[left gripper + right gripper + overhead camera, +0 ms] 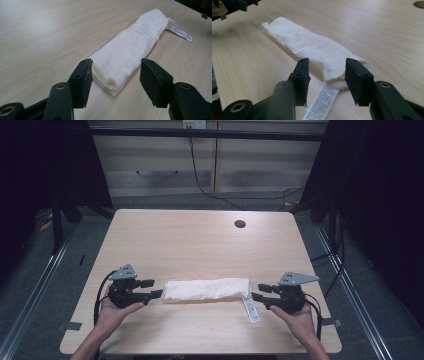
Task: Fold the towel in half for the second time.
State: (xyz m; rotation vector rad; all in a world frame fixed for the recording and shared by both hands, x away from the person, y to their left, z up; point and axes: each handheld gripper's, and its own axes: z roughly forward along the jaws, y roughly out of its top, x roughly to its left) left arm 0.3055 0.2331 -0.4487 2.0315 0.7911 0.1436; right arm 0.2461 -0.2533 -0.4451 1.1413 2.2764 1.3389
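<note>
Folded white cloth (206, 289) lies flat near the table's (200, 240) front edge, its label (250, 310) sticking out at the right end. Left gripper (156, 288) at its left end, right gripper (256, 291) at its right; both jaws parted, holding nothing, pads clear of the fabric.
</note>
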